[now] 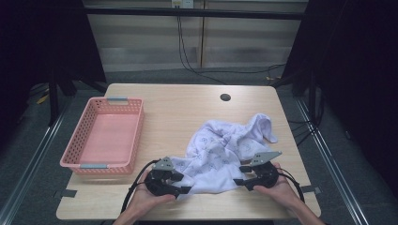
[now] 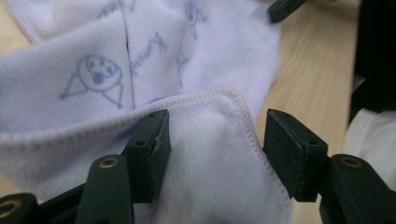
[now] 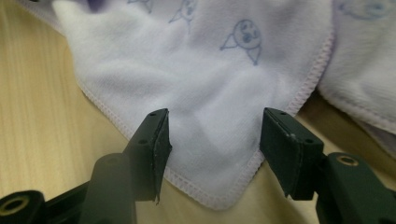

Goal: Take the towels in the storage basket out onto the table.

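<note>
We are holding both grippers at the near edge of the table (image 1: 187, 101), jaws standing wide, pressing on nothing. The white towel (image 1: 225, 150) is lying crumpled between them. From the left gripper (image 1: 180, 183) its corner is sitting at three o'clock; from the right gripper (image 1: 240, 176), at nine. In each gripper view a corner lies between the open jaws, both hands equally near.

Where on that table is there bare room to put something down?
Bare wood lies along the far edge around the small round hole, and between the pink basket and the white towel. The near right is crowded: the towel sprawls there with the left gripper and right gripper at its corners.
</note>
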`<move>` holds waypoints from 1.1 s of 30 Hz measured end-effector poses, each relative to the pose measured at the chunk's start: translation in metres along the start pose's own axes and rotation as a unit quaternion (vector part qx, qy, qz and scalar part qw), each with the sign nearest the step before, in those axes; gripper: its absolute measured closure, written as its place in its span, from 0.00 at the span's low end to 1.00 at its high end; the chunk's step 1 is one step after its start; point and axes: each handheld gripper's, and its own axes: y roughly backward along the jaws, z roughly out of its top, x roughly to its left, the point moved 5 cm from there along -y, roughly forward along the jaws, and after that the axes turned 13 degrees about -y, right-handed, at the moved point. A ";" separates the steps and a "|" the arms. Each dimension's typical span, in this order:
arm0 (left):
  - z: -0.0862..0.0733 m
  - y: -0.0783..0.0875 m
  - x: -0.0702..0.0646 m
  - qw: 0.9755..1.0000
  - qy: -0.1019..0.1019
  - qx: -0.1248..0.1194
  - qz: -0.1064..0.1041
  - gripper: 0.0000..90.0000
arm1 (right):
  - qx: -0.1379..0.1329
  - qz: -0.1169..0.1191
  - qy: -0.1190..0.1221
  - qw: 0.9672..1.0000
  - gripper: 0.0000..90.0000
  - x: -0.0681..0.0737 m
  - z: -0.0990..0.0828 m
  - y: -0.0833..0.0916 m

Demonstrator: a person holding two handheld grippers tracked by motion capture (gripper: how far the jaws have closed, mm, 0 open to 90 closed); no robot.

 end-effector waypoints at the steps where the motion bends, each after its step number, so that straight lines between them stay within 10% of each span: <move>1: 0.000 -0.001 -0.001 1.000 -0.011 0.002 0.003 0.49 | 0.002 -0.007 0.013 1.000 0.48 0.004 -0.002 0.000; 6: -0.004 0.005 -0.006 0.999 -0.005 -0.008 -0.043 0.86 | 0.010 -0.020 0.048 0.999 0.73 0.017 -0.010 0.004; 10: 0.002 0.022 0.006 0.996 0.033 -0.075 -0.043 0.90 | 0.023 -0.005 0.004 1.000 0.95 0.012 -0.009 0.008; 16: 0.019 0.049 0.017 0.978 0.081 -0.185 -0.045 0.90 | -0.024 0.016 -0.049 0.998 0.97 -0.004 0.010 0.022; 27: 0.031 0.071 0.038 0.964 0.115 -0.237 -0.020 0.87 | -0.048 0.018 -0.071 0.996 0.97 -0.012 0.016 0.039; 33: 0.045 0.077 0.047 0.963 0.118 -0.241 0.014 0.92 | -0.084 0.021 -0.083 0.993 0.97 -0.023 0.033 0.055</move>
